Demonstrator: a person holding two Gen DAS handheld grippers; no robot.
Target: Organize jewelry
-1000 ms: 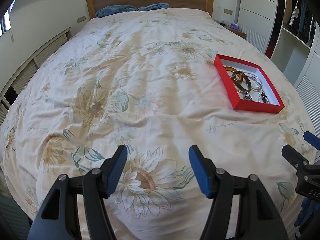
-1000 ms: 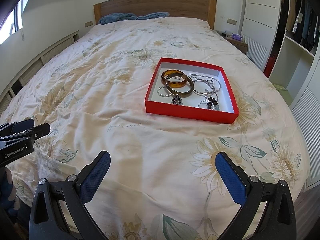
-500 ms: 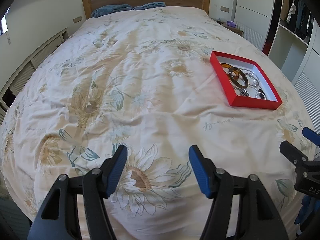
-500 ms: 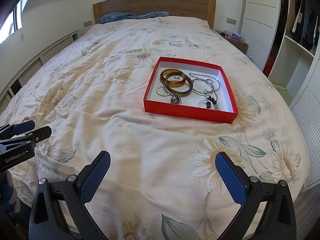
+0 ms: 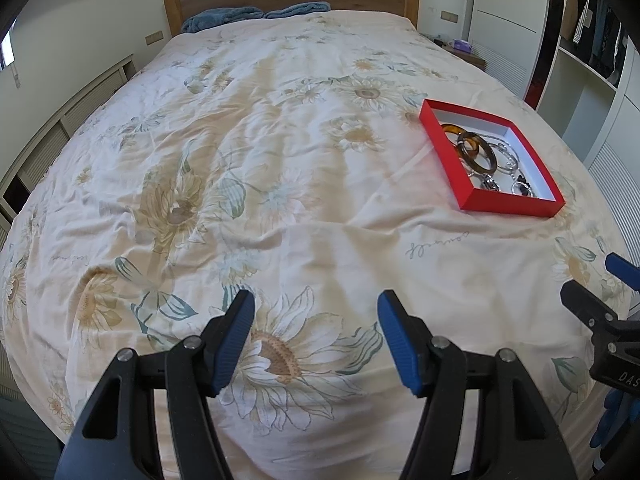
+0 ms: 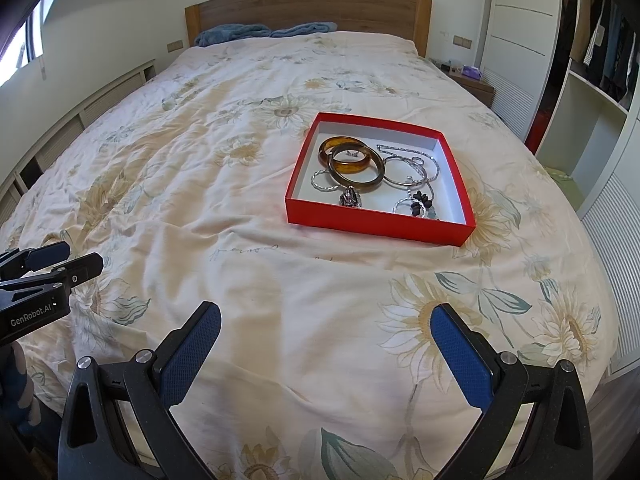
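Observation:
A red shallow box [image 6: 376, 224] with a white inside lies on the flowered bedspread [image 6: 240, 264]; in the left wrist view the red box [image 5: 508, 204] sits at the right. Inside it lie two amber bangles [image 6: 354, 164], silver bracelets [image 6: 408, 172], a chain and dark beaded pieces [image 6: 420, 202], all tangled together. My right gripper [image 6: 326, 322] hovers open over the near end of the bed, well short of the box. My left gripper [image 5: 316, 312] is open above a printed sunflower, nothing between its fingers. Each gripper shows at the edge of the other's view.
A wooden headboard [image 6: 308, 12] and blue folded blankets [image 6: 264, 30] are at the far end. A bedside table [image 6: 472, 80] and white wardrobe with open shelves [image 6: 592, 100] stand on the right. Low slatted cabinets [image 6: 80, 120] run along the left wall.
The views shifted slightly in framing; the box sits a little differently in the left wrist view. Both grippers stay open and nothing on the bed has moved.

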